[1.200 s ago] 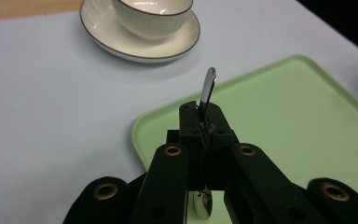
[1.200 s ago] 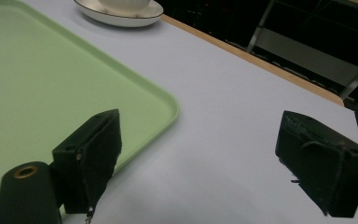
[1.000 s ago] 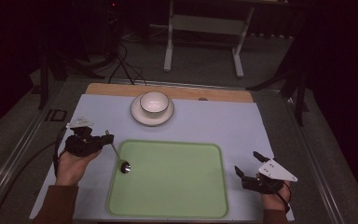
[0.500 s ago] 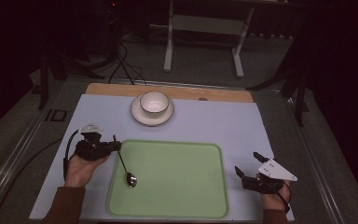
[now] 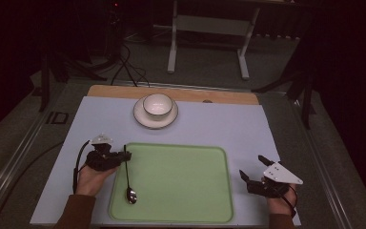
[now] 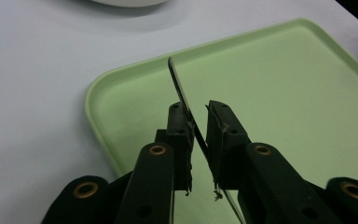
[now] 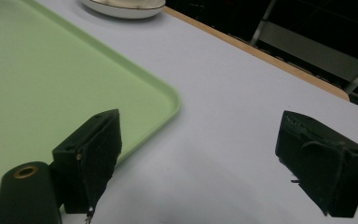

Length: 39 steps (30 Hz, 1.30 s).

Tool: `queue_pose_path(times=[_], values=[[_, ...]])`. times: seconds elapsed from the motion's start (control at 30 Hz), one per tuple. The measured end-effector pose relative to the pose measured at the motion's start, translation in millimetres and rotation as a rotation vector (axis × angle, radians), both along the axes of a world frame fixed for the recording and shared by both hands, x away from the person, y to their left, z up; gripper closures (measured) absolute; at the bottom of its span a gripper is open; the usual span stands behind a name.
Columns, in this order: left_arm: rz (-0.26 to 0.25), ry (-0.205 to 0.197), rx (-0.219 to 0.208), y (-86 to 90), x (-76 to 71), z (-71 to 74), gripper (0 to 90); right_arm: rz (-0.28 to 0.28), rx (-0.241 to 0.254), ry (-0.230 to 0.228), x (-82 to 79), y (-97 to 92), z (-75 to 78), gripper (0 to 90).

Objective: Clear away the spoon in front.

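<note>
Spoon [image 5: 127, 177] lies on the green tray [image 5: 181, 191], along its left side, bowl end near the front edge and handle running back into the left gripper [image 5: 123, 156]. In the left gripper view the handle [image 6: 182, 91] stands between the jaws, which have just been opening; a gap shows beside it, so the grip is loosened. The left hand [image 5: 93, 177] rests low at the tray's left rim, forearm coming up from the bottom. The right gripper [image 5: 252, 169] sits on the table right of the tray, jaws spread wide, empty. A bowl on its saucer [image 5: 156, 109] stands beyond.
</note>
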<state>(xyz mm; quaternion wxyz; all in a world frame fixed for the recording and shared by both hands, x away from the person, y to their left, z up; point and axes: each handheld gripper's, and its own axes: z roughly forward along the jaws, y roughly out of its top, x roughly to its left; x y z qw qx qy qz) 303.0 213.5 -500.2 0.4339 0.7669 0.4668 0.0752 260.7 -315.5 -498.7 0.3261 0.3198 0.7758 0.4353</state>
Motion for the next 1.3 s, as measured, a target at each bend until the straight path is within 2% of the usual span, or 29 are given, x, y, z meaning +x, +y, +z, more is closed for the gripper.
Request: queue_pose_path(times=[0.03,0.17,0.3,0.53,0.73,0.77,0.83,1.1,1.23,1.27,1.3], values=[[0.002,-0.009,-0.013,-0.2,-1.0,-3.1,79.4,0.005,-0.004,-0.003,-0.6,0.9,0.6,14.0],[-0.001,-0.015,-0.017,-0.3,-3.3,-6.7,79.2,0.011,-0.008,-0.004,-1.4,2.4,1.3,14.0],[0.000,-0.014,-0.022,2.2,-4.6,-10.5,78.5,0.023,-0.019,-0.004,-0.9,4.4,0.9,14.0],[0.011,0.000,-0.036,8.0,1.6,-22.0,76.8,0.025,-0.026,0.001,0.3,4.5,0.3,14.0],[0.020,0.001,-0.011,5.5,6.5,-27.7,75.3,0.031,-0.031,0.004,0.2,5.8,0.1,14.0],[0.016,-0.005,0.013,3.3,7.8,-29.3,74.3,0.033,-0.035,0.004,0.3,6.2,0.1,14.0],[0.013,0.000,0.029,1.3,9.2,-31.5,73.5,0.032,-0.040,0.006,0.3,6.6,-0.1,14.0],[0.016,0.005,0.067,-0.8,11.6,-34.8,70.2,0.045,-0.058,0.016,0.6,8.6,-0.9,14.1],[-0.001,-0.003,0.094,-4.0,11.8,-34.5,59.1,0.053,-0.058,0.017,0.8,9.1,-0.9,14.1],[-0.003,-0.005,0.097,-4.4,12.0,-34.3,59.1,0.053,-0.058,0.017,0.8,9.1,-0.9,14.1],[-0.003,-0.008,0.096,-4.9,12.2,-33.9,53.3,0.050,-0.054,0.018,0.7,8.7,-0.8,14.1]])
